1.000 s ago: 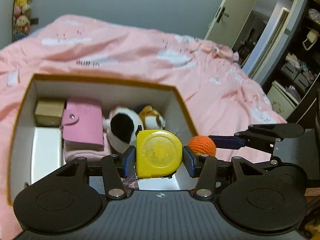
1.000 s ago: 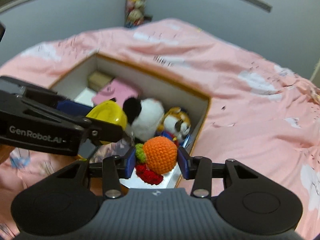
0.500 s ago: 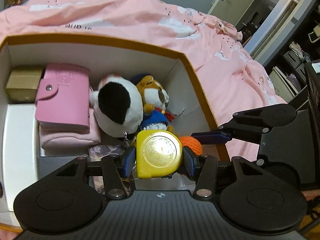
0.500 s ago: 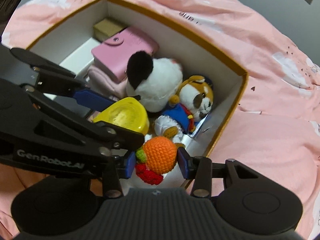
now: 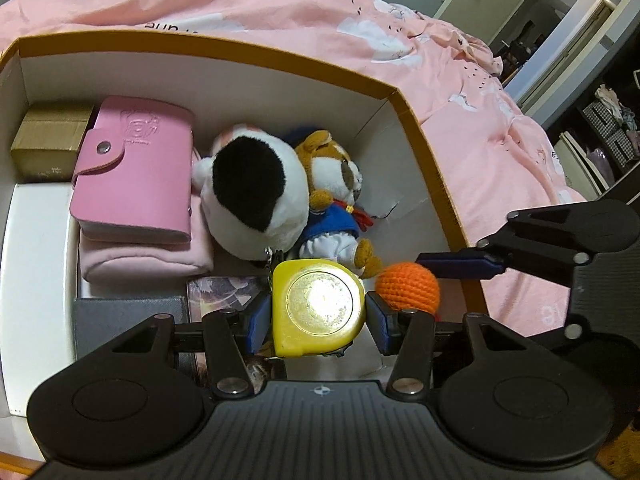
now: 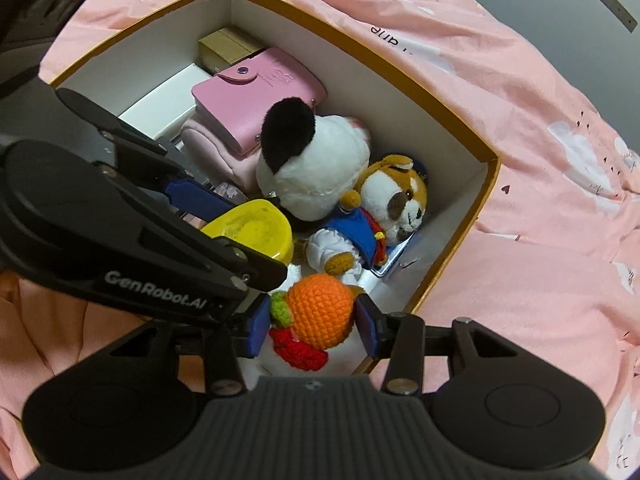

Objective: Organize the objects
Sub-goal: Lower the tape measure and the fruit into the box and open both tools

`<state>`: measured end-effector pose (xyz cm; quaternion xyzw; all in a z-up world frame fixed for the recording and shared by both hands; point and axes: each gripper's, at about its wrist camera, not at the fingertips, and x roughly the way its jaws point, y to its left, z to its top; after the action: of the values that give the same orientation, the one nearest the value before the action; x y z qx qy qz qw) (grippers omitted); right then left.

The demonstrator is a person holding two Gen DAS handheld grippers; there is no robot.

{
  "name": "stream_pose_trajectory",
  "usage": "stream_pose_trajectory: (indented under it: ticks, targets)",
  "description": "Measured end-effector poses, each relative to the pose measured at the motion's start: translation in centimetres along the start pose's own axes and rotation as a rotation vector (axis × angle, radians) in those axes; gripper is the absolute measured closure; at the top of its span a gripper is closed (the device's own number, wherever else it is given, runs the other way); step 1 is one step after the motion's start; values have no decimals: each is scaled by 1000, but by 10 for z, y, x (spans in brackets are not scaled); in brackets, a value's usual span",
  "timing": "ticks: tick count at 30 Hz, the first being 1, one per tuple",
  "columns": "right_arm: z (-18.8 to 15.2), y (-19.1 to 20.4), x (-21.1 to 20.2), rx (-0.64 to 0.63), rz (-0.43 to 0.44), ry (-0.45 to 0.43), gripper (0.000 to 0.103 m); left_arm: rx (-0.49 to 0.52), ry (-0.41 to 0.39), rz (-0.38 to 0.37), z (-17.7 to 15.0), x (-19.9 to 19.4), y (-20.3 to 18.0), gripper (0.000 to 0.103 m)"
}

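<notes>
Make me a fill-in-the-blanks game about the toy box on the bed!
1. The left tongs hold a ____ tape measure.
2. The right tongs hold an ____ knitted ball.
3. The wallet in the box is ____.
4. The box sits on a ____ blanket.

Missing words: yellow, orange, pink, pink

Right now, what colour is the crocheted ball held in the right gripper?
Orange, with a green tuft and a red piece beside it: crocheted ball, clearest in the right wrist view.

Yellow tape measure (image 5: 319, 306), orange crochet fruit (image 6: 319, 310), over box (image 5: 436, 184)
</notes>
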<state>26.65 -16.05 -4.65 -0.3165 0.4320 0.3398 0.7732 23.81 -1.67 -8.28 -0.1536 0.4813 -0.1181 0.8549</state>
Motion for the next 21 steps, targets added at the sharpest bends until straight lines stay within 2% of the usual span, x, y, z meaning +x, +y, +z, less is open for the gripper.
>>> stream_pose_trajectory:
  ticks: [4,14,21]
  targets:
    - [-2,4,-3,-20,-23,-11,51,2,4,4,-1,0,0,46]
    - [-5,5,-12,-20,-36,-37,51,8,3,34,0,4,-2,45]
    - [-7,7,-12,-19,-38,-48,48,-24,19,42,-3,7,5,45]
